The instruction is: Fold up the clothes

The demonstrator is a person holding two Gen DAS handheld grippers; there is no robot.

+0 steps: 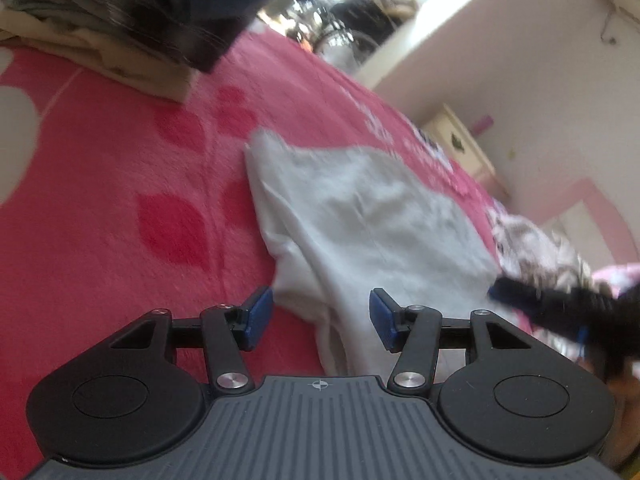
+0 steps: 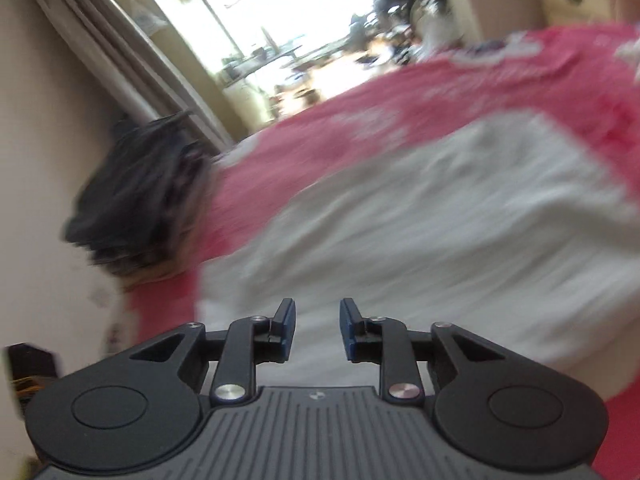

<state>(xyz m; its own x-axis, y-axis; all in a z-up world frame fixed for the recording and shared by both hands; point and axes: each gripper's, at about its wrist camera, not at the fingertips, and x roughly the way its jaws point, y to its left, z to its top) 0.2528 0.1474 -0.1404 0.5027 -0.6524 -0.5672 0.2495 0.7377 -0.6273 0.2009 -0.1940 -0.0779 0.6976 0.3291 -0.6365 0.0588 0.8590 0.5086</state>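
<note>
A white garment (image 1: 368,216) is shown lying rumpled on the pink bed (image 1: 120,184). The left gripper (image 1: 320,316) and right gripper (image 2: 317,328) are released, nothing grasped. A single layer (not the edge) could be pinched, skewing the fold.

Pink plush blanket (image 1: 120,184) across the whole surface, with darker red blotches and pale round patches, some white lettering toward the far edge. Beyond it a cream wall (image 1: 520,60) and a small cream cabinet (image 1: 460,140) just beside the blanket's edge. Bright, washed-out window (image 2: 288,8) at the far end, with blurred clutter on a ledge (image 2: 280,56) below it. Pale curtain (image 2: 100,40) in folds beside the window. Floral-patterned bedding (image 1: 532,240) bunched at the blanket's edge.
</note>
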